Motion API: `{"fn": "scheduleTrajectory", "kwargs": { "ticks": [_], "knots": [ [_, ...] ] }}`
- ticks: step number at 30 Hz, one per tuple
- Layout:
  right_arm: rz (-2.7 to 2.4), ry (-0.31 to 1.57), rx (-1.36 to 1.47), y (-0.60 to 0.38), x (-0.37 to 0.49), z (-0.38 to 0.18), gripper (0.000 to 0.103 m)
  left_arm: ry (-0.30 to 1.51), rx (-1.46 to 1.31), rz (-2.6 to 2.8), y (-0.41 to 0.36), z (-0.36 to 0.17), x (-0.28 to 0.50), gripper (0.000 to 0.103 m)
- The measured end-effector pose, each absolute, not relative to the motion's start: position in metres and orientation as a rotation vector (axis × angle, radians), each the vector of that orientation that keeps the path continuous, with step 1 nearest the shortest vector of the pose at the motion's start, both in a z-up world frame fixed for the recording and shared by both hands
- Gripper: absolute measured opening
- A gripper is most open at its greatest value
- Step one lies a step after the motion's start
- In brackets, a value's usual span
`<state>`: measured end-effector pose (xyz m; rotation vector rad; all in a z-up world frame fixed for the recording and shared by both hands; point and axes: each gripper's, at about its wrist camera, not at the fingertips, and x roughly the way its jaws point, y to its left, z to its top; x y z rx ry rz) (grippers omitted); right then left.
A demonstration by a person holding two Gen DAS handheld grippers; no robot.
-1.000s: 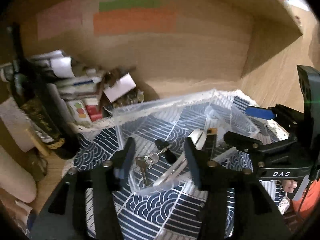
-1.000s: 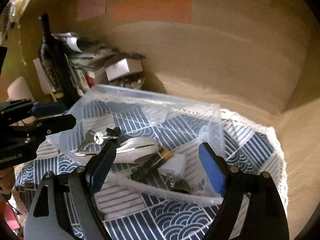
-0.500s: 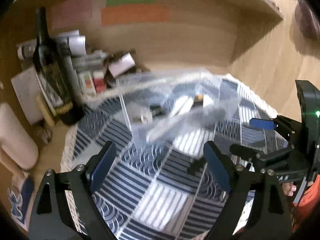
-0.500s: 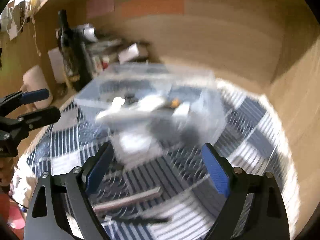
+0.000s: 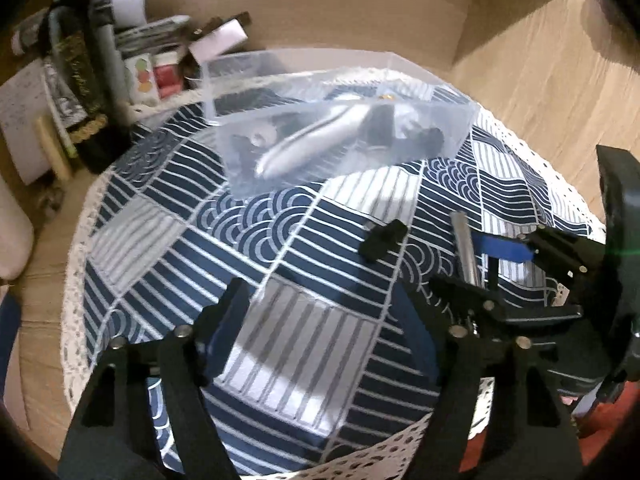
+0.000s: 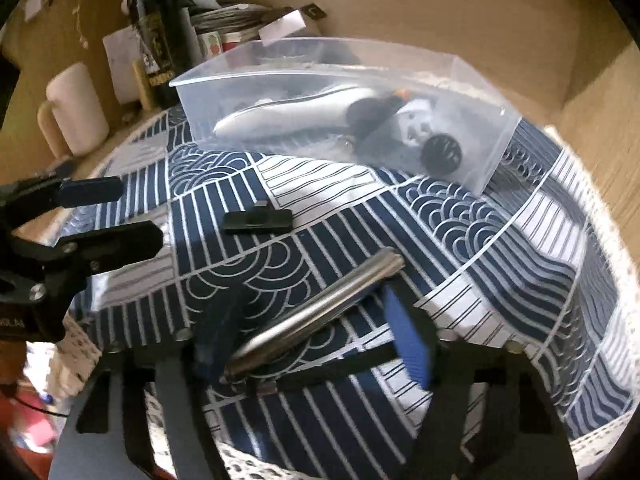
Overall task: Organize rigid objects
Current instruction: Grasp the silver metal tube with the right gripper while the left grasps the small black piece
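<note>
A clear plastic box [image 5: 340, 136] [image 6: 344, 112] stands at the far side of the blue patterned cloth [image 5: 280, 264] [image 6: 500, 248]. It holds a silver tool, keys and small dark items. A silver metal tube [image 6: 316, 312] [image 5: 464, 248] lies on the cloth between the fingers of my right gripper [image 6: 308, 336], which is open around it. A small black clip [image 6: 258, 220] [image 5: 384, 238] lies on the cloth between tube and box. My left gripper [image 5: 332, 320] is open and empty over bare cloth. Each gripper shows in the other's view: the left one [image 6: 104, 216] and the right one [image 5: 484, 268].
A dark bottle [image 5: 80, 80] [image 6: 160, 32], stacked papers and small boxes [image 5: 160, 56] crowd the back left. A cream mug [image 6: 74, 108] stands left of the cloth. Wooden walls close in behind and to the right [image 5: 540, 60].
Both grippers have pulled back from the plastic box toward the near side of the cloth. The left gripper has opened. The tube and clip have come into view, the tube between the right fingers.
</note>
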<state>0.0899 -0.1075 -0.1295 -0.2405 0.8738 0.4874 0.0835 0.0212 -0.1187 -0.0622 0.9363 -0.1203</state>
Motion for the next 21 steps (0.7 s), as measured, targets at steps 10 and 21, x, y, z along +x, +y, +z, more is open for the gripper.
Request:
{"fn": "scheduleTrajectory", "kwargs": {
  "ticks": [10, 21],
  "knots": [
    [0.485, 0.874, -0.23, -0.134, 0.1, -0.127, 0.014, 1.0, 0.011, -0.184, -0.015, -0.134, 0.124, 0.06],
    [0.455, 0.839, -0.158, -0.156, 0.116, -0.113, 0.014, 0.985, 0.019, -0.193, -0.027, -0.138, 0.132, 0.018]
  ]
}}
